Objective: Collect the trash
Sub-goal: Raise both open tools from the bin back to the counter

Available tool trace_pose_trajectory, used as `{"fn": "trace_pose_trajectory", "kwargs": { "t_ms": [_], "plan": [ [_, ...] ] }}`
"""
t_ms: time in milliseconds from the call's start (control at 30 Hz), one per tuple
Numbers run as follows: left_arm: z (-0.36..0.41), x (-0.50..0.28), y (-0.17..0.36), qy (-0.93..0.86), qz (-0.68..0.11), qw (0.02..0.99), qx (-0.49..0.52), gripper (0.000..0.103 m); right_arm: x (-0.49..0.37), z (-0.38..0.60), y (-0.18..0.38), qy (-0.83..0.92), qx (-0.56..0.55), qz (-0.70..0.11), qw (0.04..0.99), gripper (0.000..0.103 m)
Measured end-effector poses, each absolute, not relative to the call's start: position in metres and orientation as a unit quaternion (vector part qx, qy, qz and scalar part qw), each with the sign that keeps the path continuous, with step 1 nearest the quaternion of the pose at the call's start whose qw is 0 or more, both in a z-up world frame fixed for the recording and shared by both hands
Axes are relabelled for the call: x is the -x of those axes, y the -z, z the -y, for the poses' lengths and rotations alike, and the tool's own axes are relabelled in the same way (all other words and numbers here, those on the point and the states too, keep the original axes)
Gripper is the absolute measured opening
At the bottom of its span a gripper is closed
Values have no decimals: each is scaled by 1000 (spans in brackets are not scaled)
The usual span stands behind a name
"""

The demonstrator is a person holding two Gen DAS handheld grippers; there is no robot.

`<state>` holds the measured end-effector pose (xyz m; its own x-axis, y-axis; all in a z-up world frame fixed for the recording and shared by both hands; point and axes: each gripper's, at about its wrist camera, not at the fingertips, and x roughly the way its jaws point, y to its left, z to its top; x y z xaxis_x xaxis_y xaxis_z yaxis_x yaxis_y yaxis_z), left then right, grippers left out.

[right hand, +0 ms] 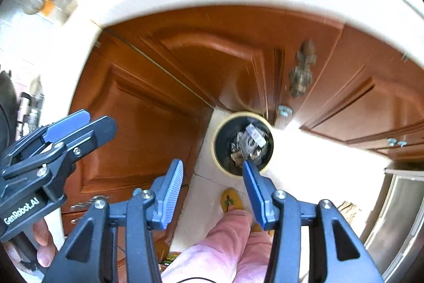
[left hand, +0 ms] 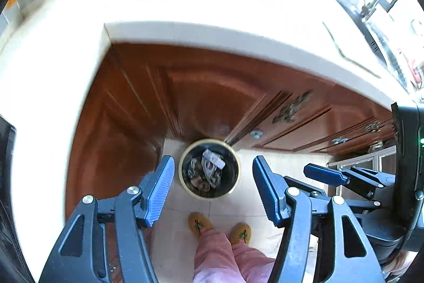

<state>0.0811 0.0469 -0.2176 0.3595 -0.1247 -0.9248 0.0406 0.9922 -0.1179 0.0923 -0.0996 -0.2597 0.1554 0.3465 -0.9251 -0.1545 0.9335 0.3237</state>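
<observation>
A round black trash bin with a pale yellow rim [left hand: 238, 178] [right hand: 216, 150] stands on the tiled floor against the wooden cabinets, far below both grippers. Inside it lie a crumpled clear wrapper [left hand: 212, 163] [right hand: 253, 139] and darker scraps. My left gripper [left hand: 213, 159] is open and empty, and the bin shows through the gap between its blue pads. My right gripper [right hand: 212, 163] is also open and empty, its right fingertip overlapping the bin's edge in the picture. Each gripper shows in the other's view: the right gripper [left hand: 331, 170], and the left gripper [right hand: 100, 118] held by a hand [right hand: 43, 251].
A white countertop [left hand: 212, 33] juts out over brown wooden cabinet doors [right hand: 148, 123] with metal handles. A person's pink trouser legs [left hand: 225, 256] and yellow slippers [left hand: 198, 224] stand on the tiles just in front of the bin. A steel appliance [right hand: 397, 216] is at the right.
</observation>
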Motion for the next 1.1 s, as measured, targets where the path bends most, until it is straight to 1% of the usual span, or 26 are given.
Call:
{"fn": "trace_pose_trajectory", "kwargs": {
  "t_ms": [200,533,667,867,1100],
  "plan": [
    [-50,-82,164,56,-533,844,20,62,-94,102,198,-173,-80,-596,780,48],
    [-48,-96,91,80,-481,873,4,63,-106,107,122,-172,-85,-542,818,48],
    [-48,-110,64,92,-444,891,-13,68,-115,111,95,-158,-92,-517,836,48],
    [-40,-139,25,110,-405,907,-35,69,-134,126,59,-131,-108,-479,861,48],
    [-19,-177,-13,112,-362,923,-73,74,-175,144,17,-118,-127,-450,876,48]
  ]
}}
